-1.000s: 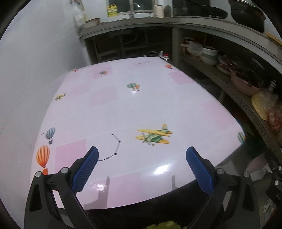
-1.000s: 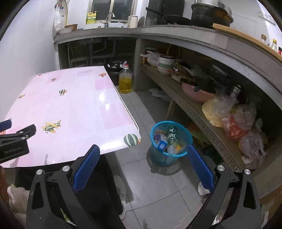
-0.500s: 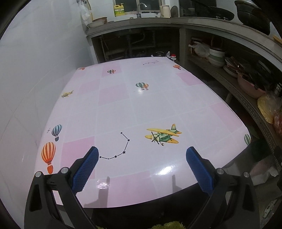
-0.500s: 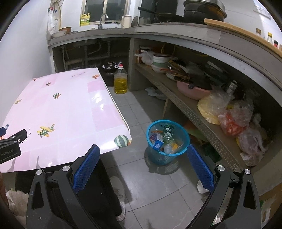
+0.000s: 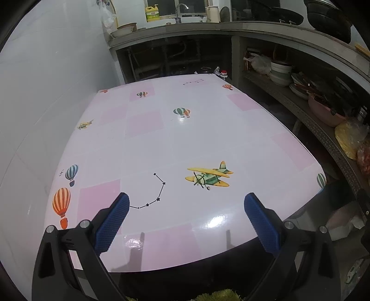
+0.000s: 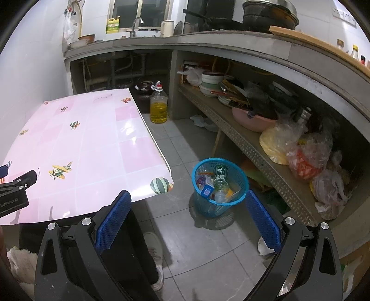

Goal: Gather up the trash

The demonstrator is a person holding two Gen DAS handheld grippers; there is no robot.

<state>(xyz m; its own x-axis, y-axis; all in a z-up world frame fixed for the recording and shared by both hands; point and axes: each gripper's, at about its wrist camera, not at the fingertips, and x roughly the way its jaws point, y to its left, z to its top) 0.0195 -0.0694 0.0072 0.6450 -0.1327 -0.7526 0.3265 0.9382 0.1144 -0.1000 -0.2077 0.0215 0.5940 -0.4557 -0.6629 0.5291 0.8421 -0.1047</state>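
White wall tiles and a grey concrete counter (image 5: 231,25) frame the left wrist view, with a glossy pink-and-white checked tablecloth (image 5: 175,143) filling the middle. Printed on that cloth I count one yellow biplane (image 5: 209,176), a smaller plane near the wall side, six or so striped balloons and one dotted star line. No loose trash shows on the cloth. The left gripper (image 5: 183,213) hangs above the near edge of the cloth, its two blue-padded fingers (image 5: 112,222) spread wide with nothing between them. Beyond the far edge of the cloth, one yellow detergent jug (image 5: 152,14) and one tap stand on the counter; right of the cloth, a lower shelf holds stacked bowls and one pink basin (image 5: 326,111).

Grey floor tiles (image 6: 185,143) take up the right wrist view, the same cloth lying to their left. One blue plastic mesh wastebasket (image 6: 218,203) stands on the floor just right of the cloth's near corner; inside it are one clear plastic bottle (image 6: 219,178), one small carton with a blue label (image 6: 207,188) and other scraps too jumbled to count. The right gripper (image 6: 188,217) is held above the floor near the basket, jaws wide apart and empty. One bottle of yellow oil (image 6: 158,108) stands on the floor by the cloth's far corner. Three or so filled plastic bags sit on the shelf right of the basket. One white shoe (image 6: 156,252) shows below the cloth.
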